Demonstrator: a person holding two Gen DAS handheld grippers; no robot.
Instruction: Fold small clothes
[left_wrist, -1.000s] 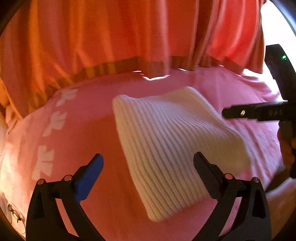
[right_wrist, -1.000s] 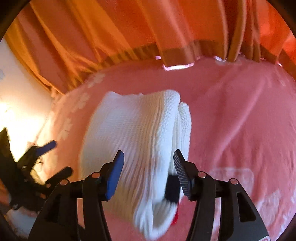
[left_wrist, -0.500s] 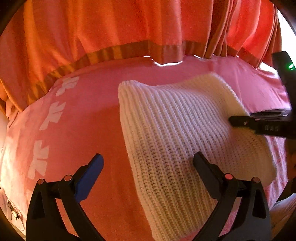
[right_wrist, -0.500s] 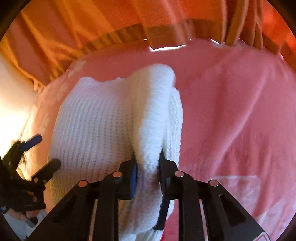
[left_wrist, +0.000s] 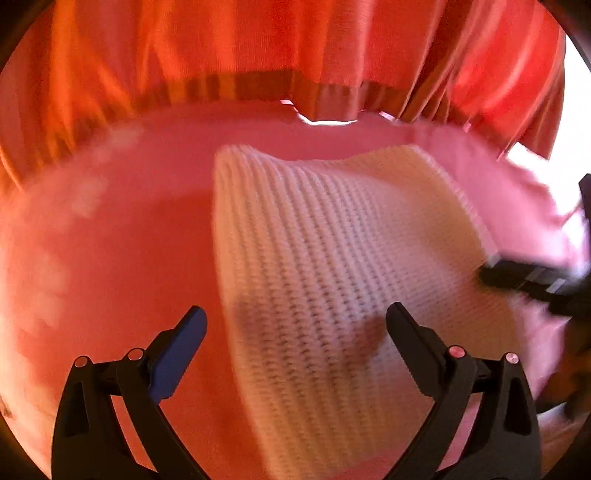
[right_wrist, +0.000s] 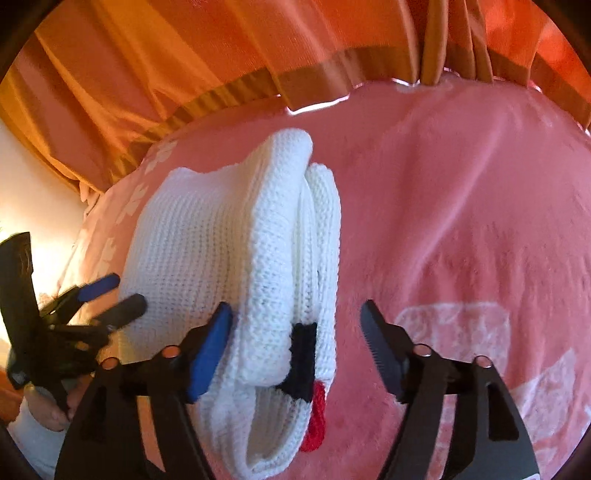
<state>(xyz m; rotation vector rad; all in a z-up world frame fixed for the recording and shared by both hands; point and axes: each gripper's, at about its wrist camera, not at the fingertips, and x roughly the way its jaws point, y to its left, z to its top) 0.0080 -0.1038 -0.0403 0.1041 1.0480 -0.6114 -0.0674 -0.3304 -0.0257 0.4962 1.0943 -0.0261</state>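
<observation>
Folded white ribbed-knit garment (right_wrist: 229, 258) lies on pink plush blanket (right_wrist: 461, 221), w/ black and red knit patches at its near edge. Right gripper (right_wrist: 295, 317): jaws have just been opening, now spread wide; garment's folded edge sits between them, blue pad just beside the knit, other pad clear. Left gripper (left_wrist: 295, 325): jaws spread, hovering over garment's left edge, nothing pinched. Orange curtain (left_wrist: 295, 48) hangs behind blanket.
</observation>
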